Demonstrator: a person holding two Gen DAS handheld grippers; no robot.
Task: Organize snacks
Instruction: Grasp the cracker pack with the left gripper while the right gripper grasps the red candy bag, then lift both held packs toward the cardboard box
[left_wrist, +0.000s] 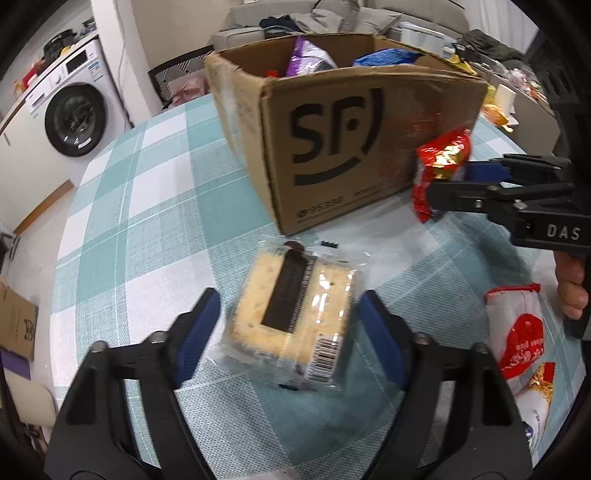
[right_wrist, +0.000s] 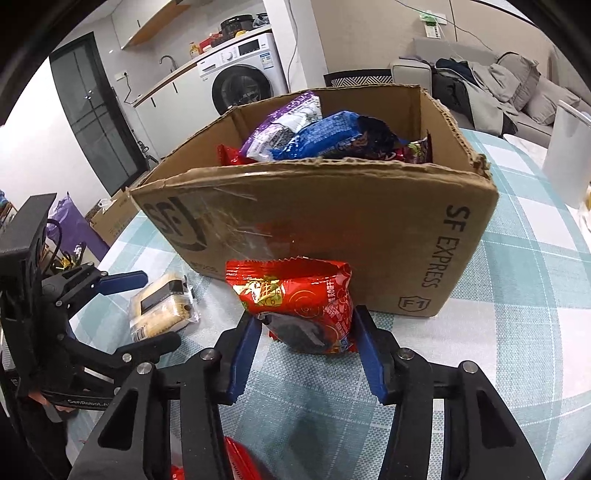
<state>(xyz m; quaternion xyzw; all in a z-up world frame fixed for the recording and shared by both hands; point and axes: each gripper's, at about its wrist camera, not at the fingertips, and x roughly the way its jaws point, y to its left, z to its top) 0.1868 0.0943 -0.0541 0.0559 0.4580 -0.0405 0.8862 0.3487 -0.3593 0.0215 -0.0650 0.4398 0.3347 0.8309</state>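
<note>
In the left wrist view, the left gripper (left_wrist: 286, 332) gapes wide around the wrapped cracker pack (left_wrist: 295, 317) lying low-centre on the checked tablecloth (left_wrist: 147, 206), not gripping yet; another red-and-white bag (left_wrist: 517, 332) waits lower right. In the right wrist view, the right gripper (right_wrist: 304, 354) pinches a red snack packet (right_wrist: 295, 299) centre-frame before the SF cardboard box (right_wrist: 332, 229), which already holds several snacks.

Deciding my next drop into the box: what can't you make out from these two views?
- Box floor and lower contents: both views, hidden by its walls and top packets.
- Cracker pack label text: left wrist view, blurred.
- Red packet underside: right wrist view, hidden between right gripper fingers.
- White-red bag: left wrist view, cut off by edge.
</note>
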